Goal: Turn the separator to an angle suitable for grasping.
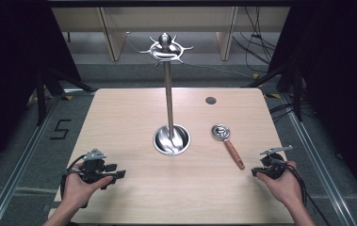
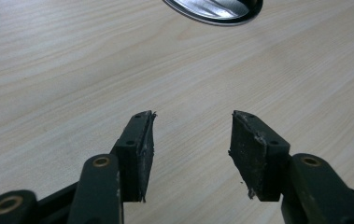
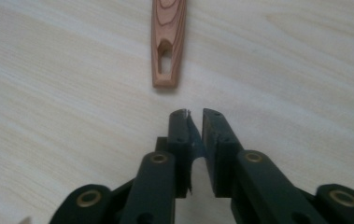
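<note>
Two hand-held grippers rest at the near edge of the counter (image 1: 119, 108), and between them, nearer the right one, lies a small utensil (image 1: 228, 142) with a round metal head and a reddish wooden handle (image 3: 167, 42). It lies flat on the bare wood, head towards the far side, handle slanting back towards the right hand-held gripper (image 1: 266, 162). In the right gripper view the handle's end sits just ahead of the jaw tips, apart from them, showing strong grain and a slot cut through near the tip, likely for hanging.

The right hand-held gripper's jaws are nearly pressed together with only a thin gap and nothing between them. The left hand-held gripper (image 2: 191, 154) is spread wide over bare counter, also empty, well apart from the utensil.

The utensil looks light and rigid; it should not bend or crush. The handle is probably the best place to grip: flat-sided, tapered and less slippery than the polished head. Taking it across its width near the middle would likely keep the heavier metal end from tipping it down. Lying so low on the counter, it may slide when nudged.

Beyond it stands a tall metal stand (image 1: 169, 99) with hooks at the top and a shiny dished base (image 1: 171, 140).
</note>
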`<state>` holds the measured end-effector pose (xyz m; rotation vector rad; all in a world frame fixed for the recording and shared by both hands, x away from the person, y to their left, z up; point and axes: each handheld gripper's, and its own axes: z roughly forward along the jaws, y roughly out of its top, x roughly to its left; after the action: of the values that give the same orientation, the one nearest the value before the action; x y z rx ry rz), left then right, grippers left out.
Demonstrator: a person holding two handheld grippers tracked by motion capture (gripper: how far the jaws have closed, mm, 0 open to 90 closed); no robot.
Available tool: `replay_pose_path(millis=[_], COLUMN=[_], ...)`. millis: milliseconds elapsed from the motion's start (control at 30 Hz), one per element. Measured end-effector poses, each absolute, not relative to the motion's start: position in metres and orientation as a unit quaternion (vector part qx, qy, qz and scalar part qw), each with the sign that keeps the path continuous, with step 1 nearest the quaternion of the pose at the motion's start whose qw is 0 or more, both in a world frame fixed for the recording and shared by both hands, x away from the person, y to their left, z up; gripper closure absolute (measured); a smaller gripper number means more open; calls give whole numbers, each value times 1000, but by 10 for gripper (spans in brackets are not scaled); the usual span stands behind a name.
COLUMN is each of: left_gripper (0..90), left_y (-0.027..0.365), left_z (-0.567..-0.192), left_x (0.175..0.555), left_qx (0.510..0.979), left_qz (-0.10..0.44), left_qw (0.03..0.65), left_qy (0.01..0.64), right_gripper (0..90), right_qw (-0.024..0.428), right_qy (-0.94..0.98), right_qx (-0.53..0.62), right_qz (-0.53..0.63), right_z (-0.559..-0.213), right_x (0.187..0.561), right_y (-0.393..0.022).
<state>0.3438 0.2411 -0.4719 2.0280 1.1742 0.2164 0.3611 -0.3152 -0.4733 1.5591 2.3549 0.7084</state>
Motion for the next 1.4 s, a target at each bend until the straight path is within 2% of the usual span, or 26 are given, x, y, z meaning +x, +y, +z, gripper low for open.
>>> replay_pose_path(millis=[33, 100, 300, 400, 500, 733, 900, 1100, 1400], left_gripper=[489, 488, 482, 480, 480, 478, 478, 478, 478], left_y=[241, 241, 241, 243, 243, 244, 244, 245, 243], left_z=[-472, -472, -471, -472, -472, -471, -472, -472, -473], left_x=[344, 343, 345, 346, 345, 344, 345, 345, 345], left_qx=[796, 797, 795, 798, 792, 793, 797, 796, 794], left_qz=[85, 86, 85, 89, 88, 85, 82, 79, 78], left_qw=[384, 381, 385, 378, 384, 385, 385, 387, 388], left_qy=[461, 461, 460, 461, 466, 465, 458, 459, 462], right_gripper=[839, 900, 900, 900, 900, 900, 900, 900, 900], right_qw=[115, 99, 94, 78, 69, 58, 82, 51, 39], right_qy=[803, 810, 807, 810, 807, 824, 827, 827, 852], right_qx=[532, 532, 540, 542, 552, 537, 535, 541, 507], right_qz=[242, 226, 219, 210, 200, 170, 151, 142, 124], right_z=[-473, -468, -468, -465, -464, -466, -468, -469, -475], right_x=[361, 365, 394, 418, 426, 430, 434, 435, 435], right_y=[-315, -315, -309, -303, -298, -281, -282, -282, -274])
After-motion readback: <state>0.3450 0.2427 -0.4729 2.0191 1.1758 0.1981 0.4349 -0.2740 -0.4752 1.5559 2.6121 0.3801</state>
